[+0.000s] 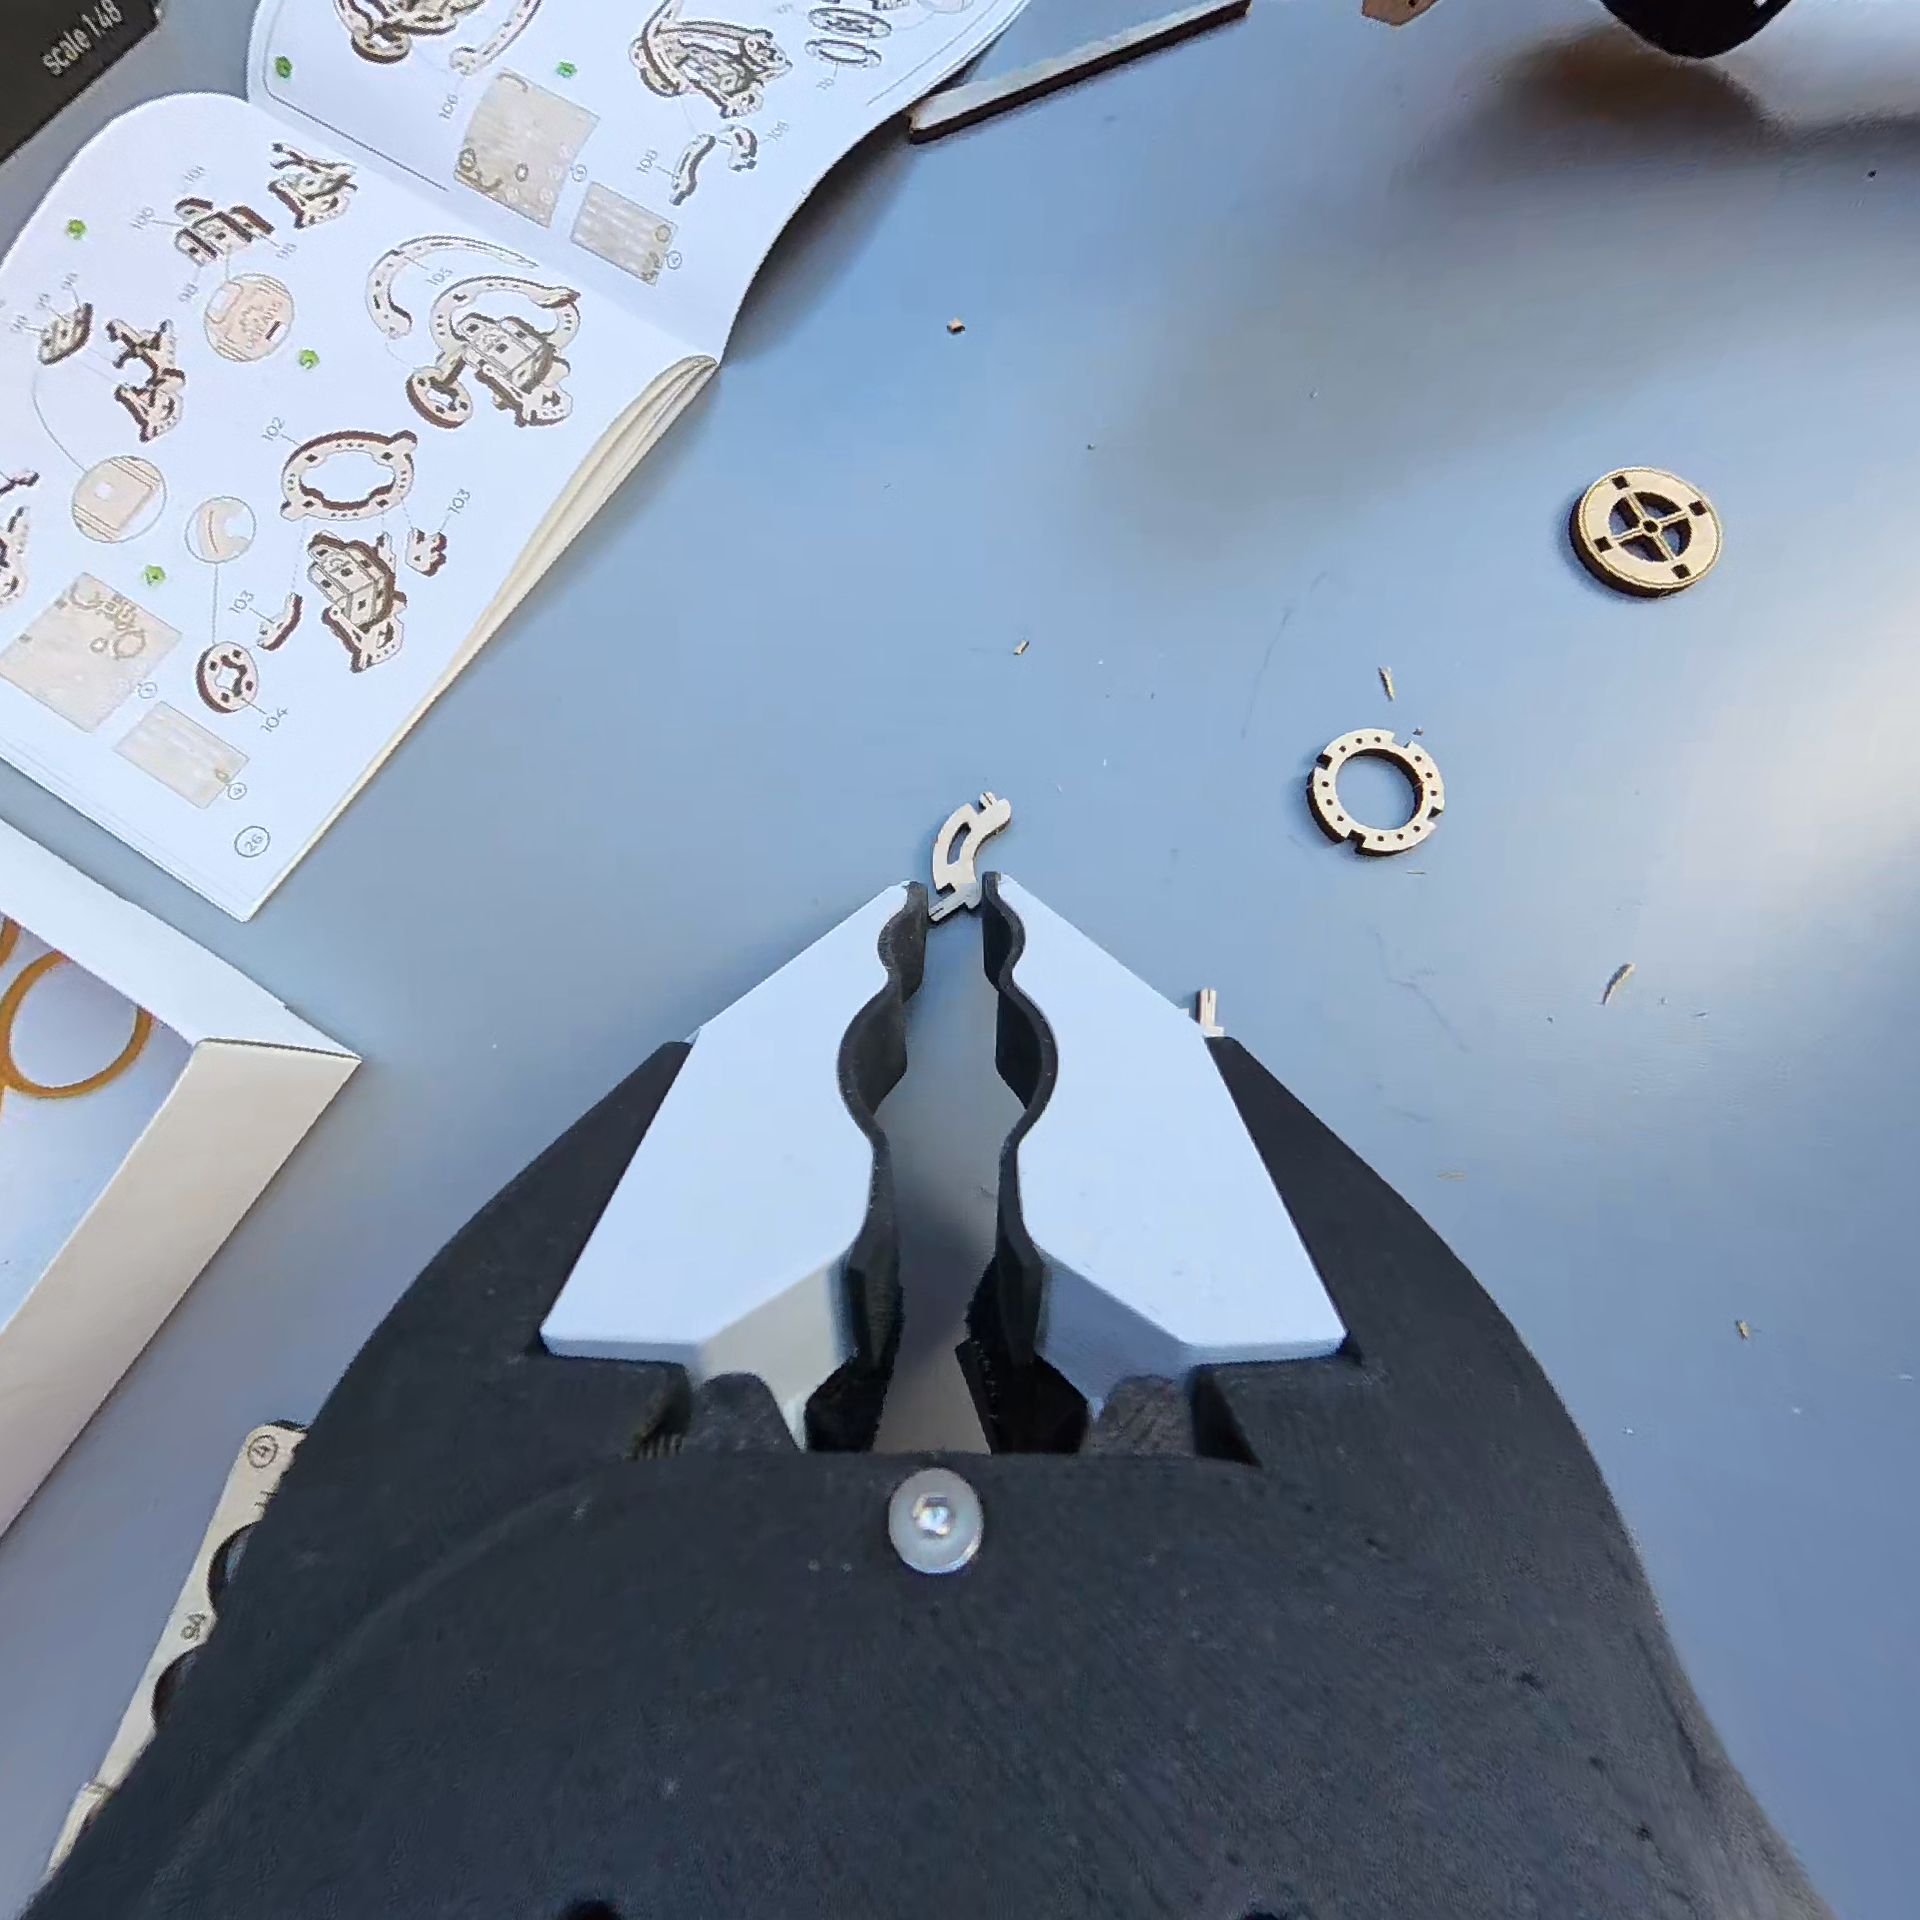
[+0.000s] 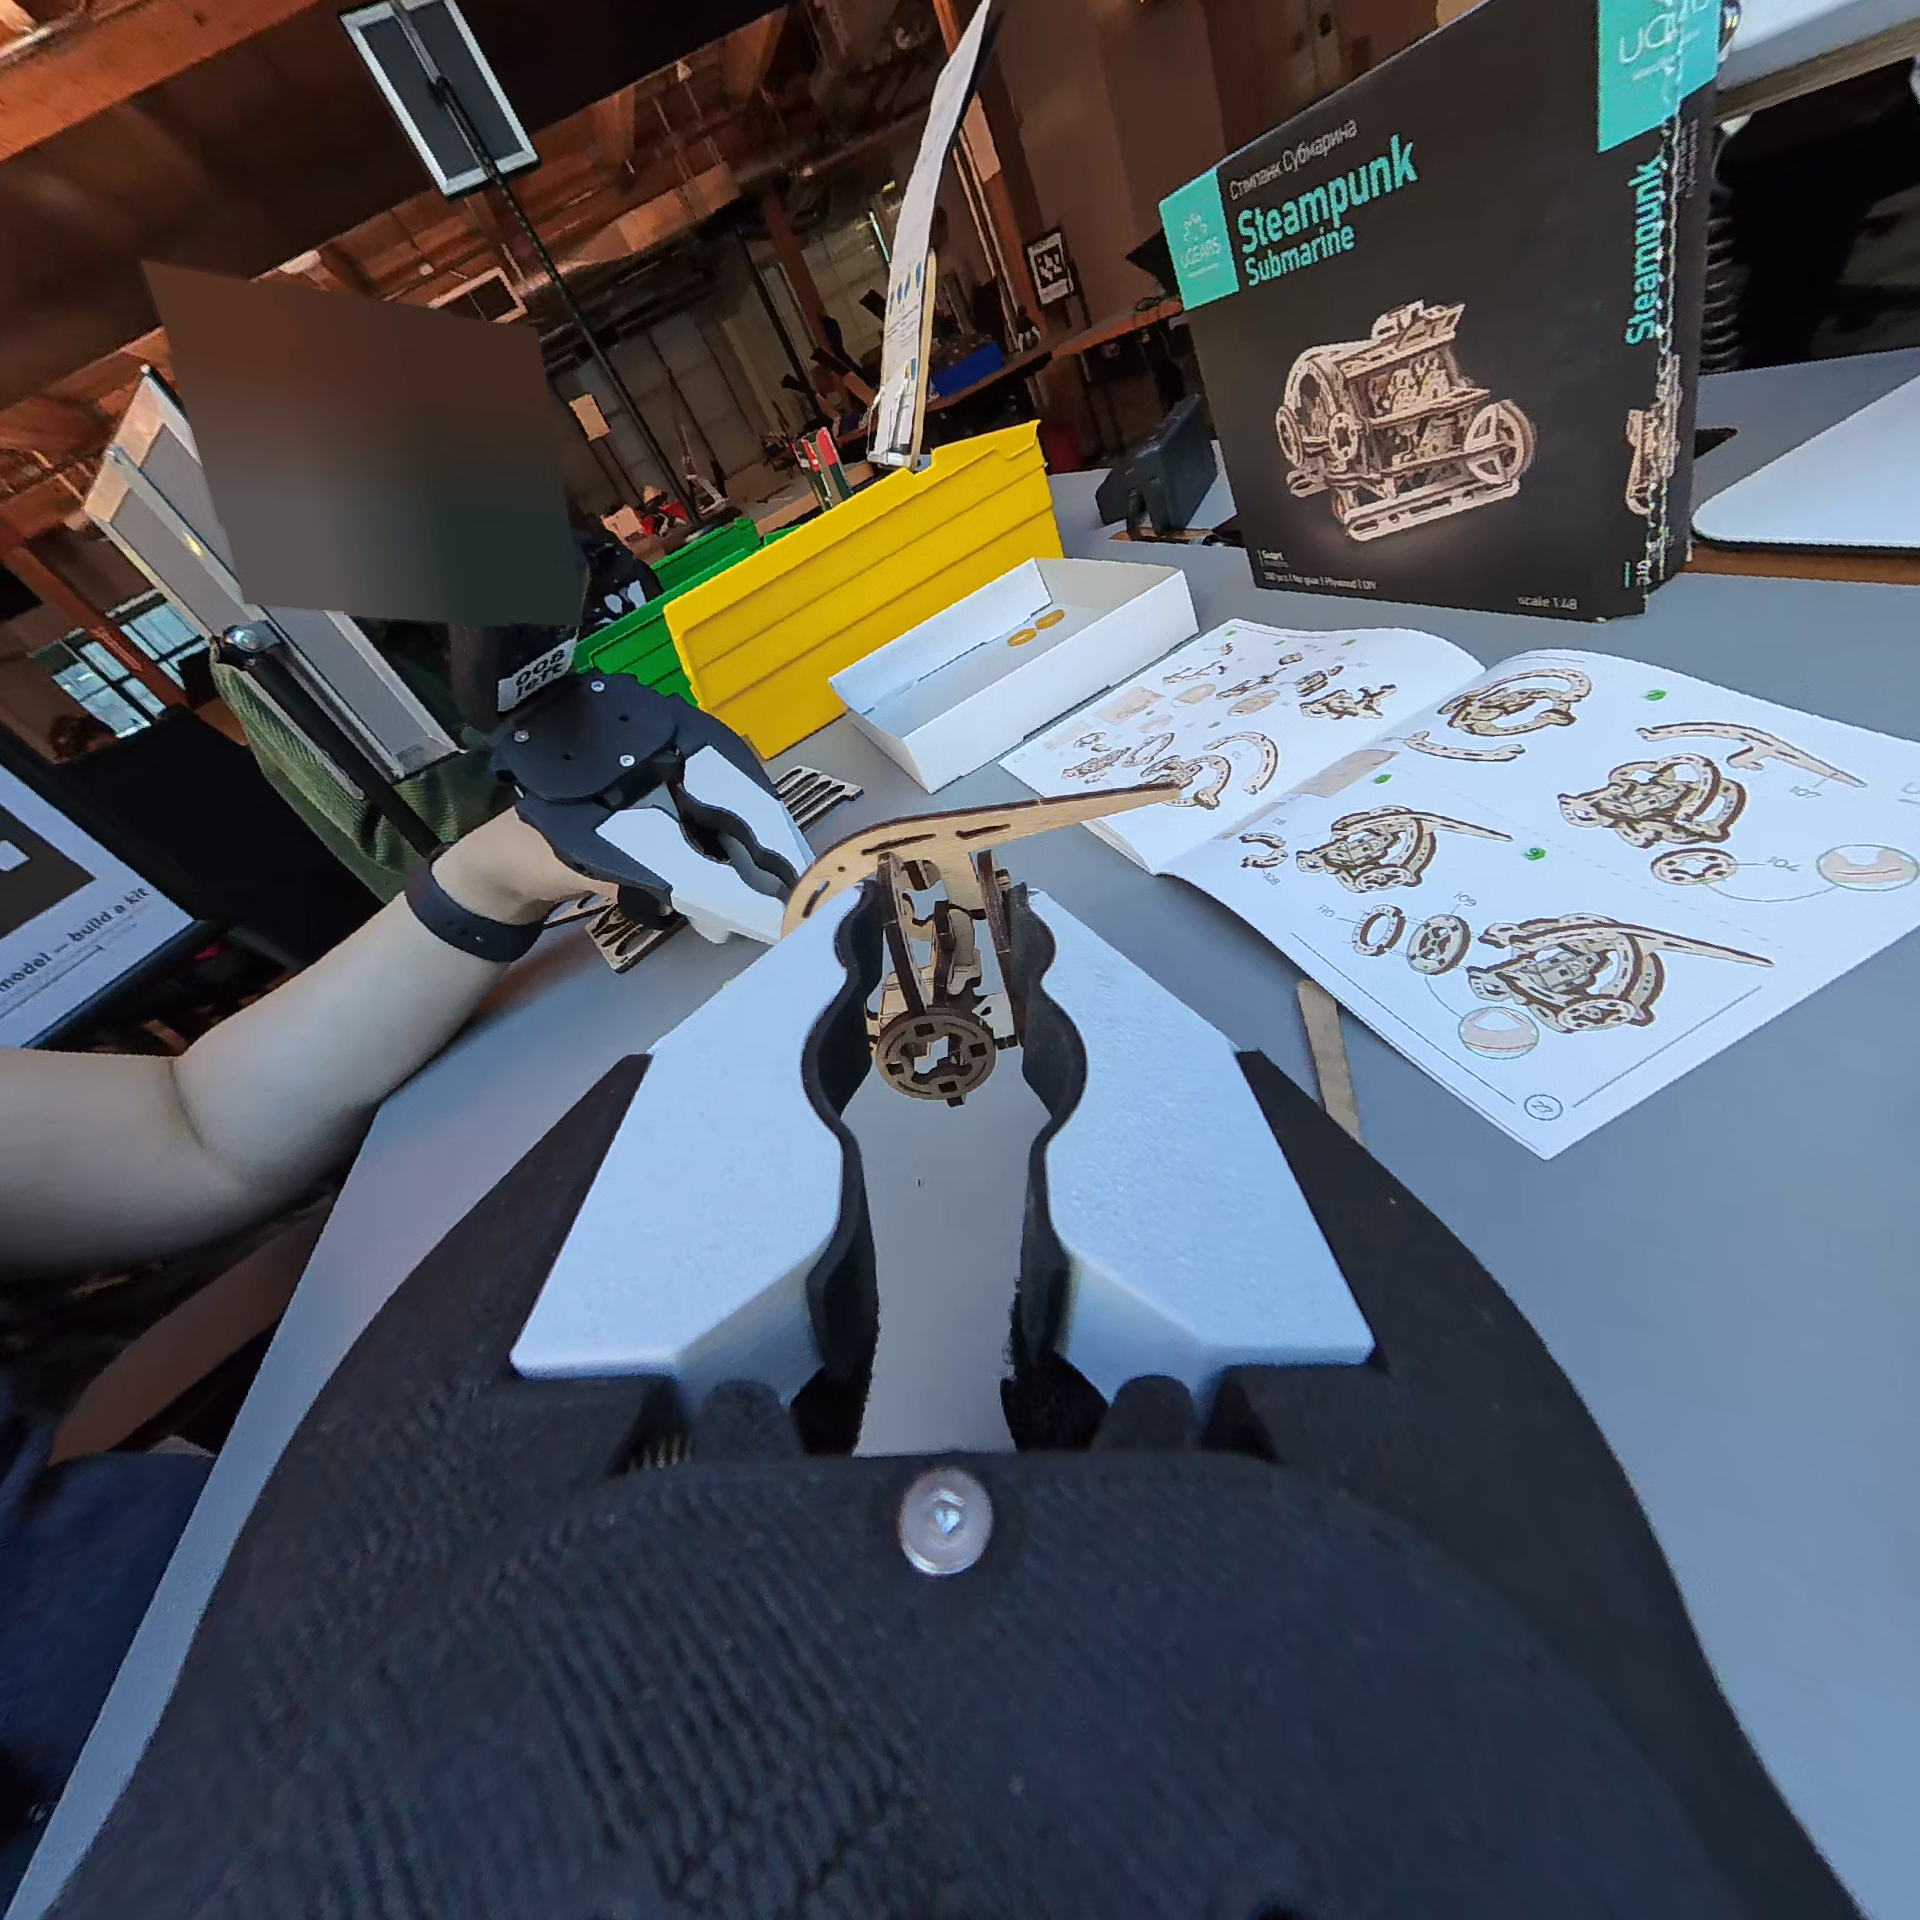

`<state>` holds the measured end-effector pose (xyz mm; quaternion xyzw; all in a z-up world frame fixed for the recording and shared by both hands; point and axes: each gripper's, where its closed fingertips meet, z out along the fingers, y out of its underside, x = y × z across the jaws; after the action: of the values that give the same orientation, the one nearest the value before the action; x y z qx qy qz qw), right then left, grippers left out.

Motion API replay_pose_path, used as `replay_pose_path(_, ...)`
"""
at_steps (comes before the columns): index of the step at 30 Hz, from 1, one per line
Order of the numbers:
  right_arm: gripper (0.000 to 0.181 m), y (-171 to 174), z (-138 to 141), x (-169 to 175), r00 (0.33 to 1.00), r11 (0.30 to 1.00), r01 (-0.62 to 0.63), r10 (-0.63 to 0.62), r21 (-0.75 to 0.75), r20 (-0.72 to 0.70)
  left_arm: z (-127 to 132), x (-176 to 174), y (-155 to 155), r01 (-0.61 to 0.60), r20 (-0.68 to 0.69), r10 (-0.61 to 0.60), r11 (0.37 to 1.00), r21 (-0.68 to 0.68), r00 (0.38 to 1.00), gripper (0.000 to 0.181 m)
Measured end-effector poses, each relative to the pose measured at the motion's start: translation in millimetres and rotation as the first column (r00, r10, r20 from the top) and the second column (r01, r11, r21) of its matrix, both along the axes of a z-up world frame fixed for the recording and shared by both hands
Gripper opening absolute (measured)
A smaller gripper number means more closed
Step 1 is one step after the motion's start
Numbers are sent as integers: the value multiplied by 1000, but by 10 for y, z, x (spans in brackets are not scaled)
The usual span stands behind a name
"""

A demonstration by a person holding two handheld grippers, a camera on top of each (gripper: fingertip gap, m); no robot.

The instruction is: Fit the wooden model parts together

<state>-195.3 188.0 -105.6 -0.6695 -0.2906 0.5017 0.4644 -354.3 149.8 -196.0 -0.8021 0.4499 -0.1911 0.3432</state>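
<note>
In the left wrist view my left gripper (image 1: 952, 891) is shut on the lower end of a small curved wooden piece (image 1: 968, 840) just above the grey table (image 1: 1195, 395). A holed wooden ring (image 1: 1375, 792) and a spoked wooden disc (image 1: 1645, 530) lie to its right. In the right wrist view my right gripper (image 2: 940, 920) is shut on a wooden sub-assembly (image 2: 940, 1044) with a round hub and a long curved arm (image 2: 997, 826), held above the table. The left gripper (image 2: 769, 902) shows to its left, held by a hand.
An open instruction booklet (image 1: 312, 436) (image 2: 1475, 873) lies on the table. A white box (image 2: 1018, 665), a yellow bin (image 2: 862, 582), a green bin (image 2: 707, 556) and the upright kit box (image 2: 1455, 332) stand behind it. Wooden sheets (image 2: 821, 795) and a small loose part (image 1: 1207, 1006) lie nearby. The tips of one gripper are about 20 cm away from the tips of the other. The spoked wooden disc (image 1: 1645, 530) is about equally far from each gripper, around 15 cm.
</note>
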Motion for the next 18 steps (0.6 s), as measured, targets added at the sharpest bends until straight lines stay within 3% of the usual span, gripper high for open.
replay_pose_path(18, 22, 183, 124, 237, 948, 962, -28, -61, -272, -314, 3, 28, 56, -22, 4, 22, 999, 23, 1000, 9)
